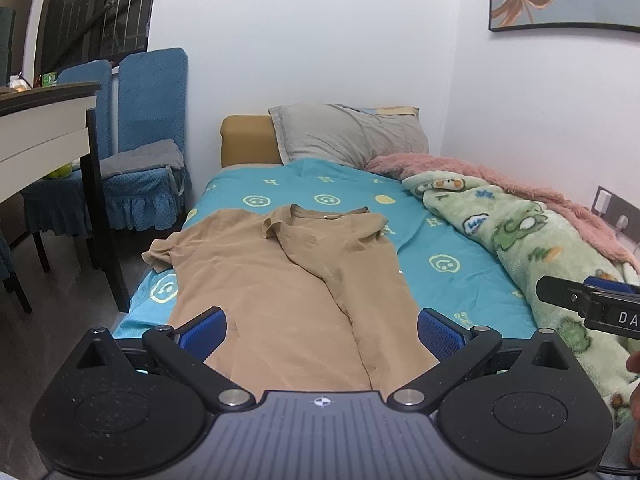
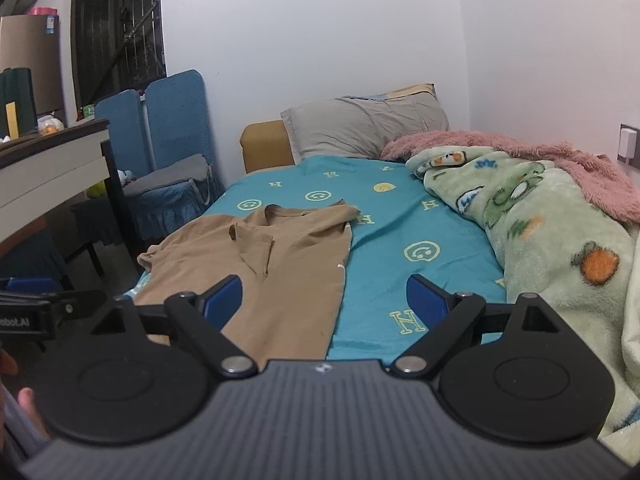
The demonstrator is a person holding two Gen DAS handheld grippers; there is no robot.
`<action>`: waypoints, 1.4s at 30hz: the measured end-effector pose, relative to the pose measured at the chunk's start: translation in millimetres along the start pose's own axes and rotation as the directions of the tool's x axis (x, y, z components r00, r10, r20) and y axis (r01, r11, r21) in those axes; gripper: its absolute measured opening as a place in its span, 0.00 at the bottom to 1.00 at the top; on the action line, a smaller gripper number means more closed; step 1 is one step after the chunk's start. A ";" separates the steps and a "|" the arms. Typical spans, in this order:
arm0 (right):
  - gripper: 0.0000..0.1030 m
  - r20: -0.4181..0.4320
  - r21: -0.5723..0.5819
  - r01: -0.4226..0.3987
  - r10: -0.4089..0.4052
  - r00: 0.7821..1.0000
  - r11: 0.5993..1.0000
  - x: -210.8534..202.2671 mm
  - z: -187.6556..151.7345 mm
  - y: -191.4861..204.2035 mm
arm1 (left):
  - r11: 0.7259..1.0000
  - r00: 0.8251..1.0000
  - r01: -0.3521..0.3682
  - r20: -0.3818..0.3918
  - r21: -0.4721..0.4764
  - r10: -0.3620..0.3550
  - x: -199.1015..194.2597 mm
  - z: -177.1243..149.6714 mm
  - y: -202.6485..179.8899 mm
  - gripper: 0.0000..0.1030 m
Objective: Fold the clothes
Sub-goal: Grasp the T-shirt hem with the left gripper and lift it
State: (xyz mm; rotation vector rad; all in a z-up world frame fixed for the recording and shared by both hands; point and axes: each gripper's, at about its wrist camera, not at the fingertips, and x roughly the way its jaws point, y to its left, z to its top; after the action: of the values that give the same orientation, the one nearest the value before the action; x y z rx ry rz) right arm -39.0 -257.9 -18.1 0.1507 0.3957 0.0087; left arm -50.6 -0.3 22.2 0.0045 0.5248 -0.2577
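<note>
A tan T-shirt (image 1: 280, 280) lies spread on the teal smiley-print bed sheet (image 1: 440, 240), collar toward the pillow, with one side folded over its middle. My left gripper (image 1: 322, 330) hovers open above the shirt's lower hem, nothing between its blue pads (image 1: 206, 330). In the right wrist view the same tan T-shirt (image 2: 260, 264) lies left of centre on the sheet (image 2: 400, 220). My right gripper (image 2: 324, 306) stands open over the shirt's right edge, holding nothing. The right gripper's body shows at the far right of the left wrist view.
A green cartoon blanket (image 1: 532, 248) and pink fleece (image 1: 500, 176) are heaped along the bed's right side by the wall. A grey pillow (image 1: 348, 134) lies at the head. Blue-covered chairs (image 1: 148, 140) and a table (image 1: 44, 128) stand left of the bed.
</note>
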 end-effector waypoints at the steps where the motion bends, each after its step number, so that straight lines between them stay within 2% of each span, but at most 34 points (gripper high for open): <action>1: 0.88 -0.006 0.021 0.000 0.001 1.000 1.000 1.7 0.3 0.2 | 1.000 1.000 0.001 -0.003 -0.006 -0.001 0.6 0.0 1.6 1.00; 4: 0.88 -0.082 0.049 0.010 -0.006 0.997 0.999 16.1 10.8 12.5 | 1.000 1.000 0.005 -0.013 -0.025 -0.005 3.0 0.1 6.5 1.00; 5: 0.88 -0.080 0.038 0.011 -0.007 0.997 0.999 18.7 18.5 20.1 | 0.999 1.000 0.006 -0.019 -0.036 -0.007 4.7 0.2 8.6 1.00; 10: 0.88 -0.015 0.032 -0.027 0.028 1.000 0.999 34.3 56.5 44.3 | 0.994 0.995 0.039 -0.085 -0.105 -0.048 18.9 2.6 25.5 1.00; 12: 0.88 0.006 0.029 -0.041 0.041 0.999 0.999 44.7 66.5 48.7 | 0.990 0.991 0.053 -0.115 -0.129 -0.068 27.9 11.5 39.7 1.00; 16: 0.88 0.048 0.021 -0.070 0.069 0.996 0.997 65.6 86.6 57.7 | 0.992 0.989 0.044 -0.135 -0.122 -0.060 58.9 45.2 71.8 1.00; 19: 0.88 0.040 0.031 -0.055 0.054 0.998 0.998 88.0 74.6 48.8 | 0.978 0.976 -0.011 -0.213 -0.210 -0.035 112.0 67.2 109.7 1.00; 20: 0.88 0.027 0.040 -0.048 0.047 0.999 0.998 95.8 67.8 44.2 | 0.960 0.969 -0.030 -0.245 -0.280 -0.041 134.8 70.6 127.3 1.00; 22: 0.88 -0.012 0.059 -0.038 0.039 0.999 0.998 110.2 57.4 36.6 | 0.902 0.959 -0.078 -0.280 -0.424 -0.049 181.2 73.1 163.2 1.00; 23: 0.88 -0.031 0.069 -0.033 0.035 0.999 0.997 117.5 52.3 32.8 | 0.881 0.954 -0.111 -0.298 -0.461 -0.036 204.8 72.4 178.9 1.00; 25: 0.88 -0.071 0.087 -0.022 0.029 0.997 0.996 132.0 42.0 25.2 | 0.893 0.948 -0.155 -0.318 -0.421 0.014 242.7 73.4 196.3 1.00; 28: 0.88 -0.129 0.115 -0.005 0.020 0.991 0.993 153.7 26.5 13.8 | 0.893 0.941 -0.219 -0.327 -0.393 0.087 292.4 69.9 221.5 1.00; 31: 0.88 -0.169 0.119 0.006 0.014 0.985 0.993 175.4 17.5 7.0 | 0.793 0.937 -0.281 -0.333 -0.540 0.105 333.9 63.4 263.3 1.00; 33: 0.88 -0.181 0.104 0.008 0.011 0.983 0.995 189.9 16.7 6.2 | 0.706 0.948 -0.285 -0.298 -0.648 0.109 349.5 56.2 289.1 1.00; 37: 0.88 -0.193 0.092 0.001 0.017 0.981 0.996 214.3 14.3 0.0 | 0.589 0.945 -0.313 -0.309 -0.745 0.112 382.0 39.6 321.7 0.98; 38: 0.88 -0.197 0.094 0.002 0.017 0.980 0.996 219.7 12.8 -2.9 | 0.565 0.946 -0.308 -0.307 -0.766 0.100 388.7 35.2 326.4 0.94; 39: 0.88 -0.208 0.098 0.009 0.012 0.978 0.995 225.2 10.7 -6.1 | 0.552 0.948 -0.306 -0.301 -0.776 0.103 392.9 33.1 328.8 0.94; 40: 0.88 -0.220 0.105 0.015 0.009 0.975 0.994 230.6 8.5 -9.6 | 0.556 0.952 -0.298 -0.284 -0.775 0.115 394.7 32.8 328.9 0.93; 42: 0.88 -0.248 0.143 0.016 0.020 0.969 0.990 239.9 4.2 -16.8 | 0.575 0.957 -0.288 -0.255 -0.766 0.139 397.0 34.4 327.4 0.83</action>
State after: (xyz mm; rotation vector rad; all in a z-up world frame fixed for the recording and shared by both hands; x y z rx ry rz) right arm 183.6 -266.1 -108.7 0.2947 0.6478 0.0012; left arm 377.5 218.0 -165.1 -0.8071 0.7708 0.2508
